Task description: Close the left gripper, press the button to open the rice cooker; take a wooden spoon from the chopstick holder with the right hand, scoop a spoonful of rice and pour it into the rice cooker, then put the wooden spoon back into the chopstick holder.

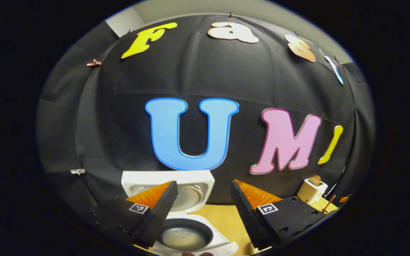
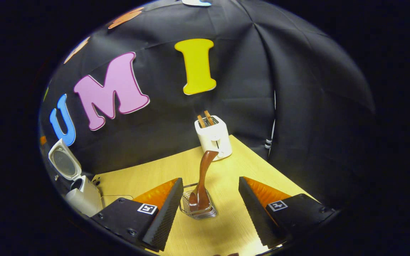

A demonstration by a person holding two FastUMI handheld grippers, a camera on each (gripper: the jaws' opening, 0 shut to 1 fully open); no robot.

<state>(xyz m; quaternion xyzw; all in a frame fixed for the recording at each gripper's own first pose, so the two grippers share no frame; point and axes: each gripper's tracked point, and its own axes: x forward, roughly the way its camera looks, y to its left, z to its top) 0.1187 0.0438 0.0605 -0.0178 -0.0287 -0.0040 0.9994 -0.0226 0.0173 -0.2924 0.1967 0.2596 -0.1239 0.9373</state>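
A: Inventory, left gripper view, L to R. Item 1?
B: Rice cooker, bottom centre. Lid up, inner pot has pale contents, likely rice or water, can't tell which. Left gripper over it, jaws apart, nothing btwn them. Toaster lower right, on the table.
A: Right gripper view, same order.
B: Rice cooker far lower left, lid open. Chopstick holder, wire type, bottom centre. Wooden spoon standing in it, handle leaning up toward centre frame. Right gripper jaws wide apart, either side of holder, not touching spoon. Toaster just above centre, two slices in slots.
A: Task status?
B: Button step reads done, lid's open. Spoon is in holder, so either not yet taken or already returned. Can't say for sure; pale contents in pot don't settle it.
A: Remaining if not taken?
B: Grasp, scoop, pour, return. No rice source seen.
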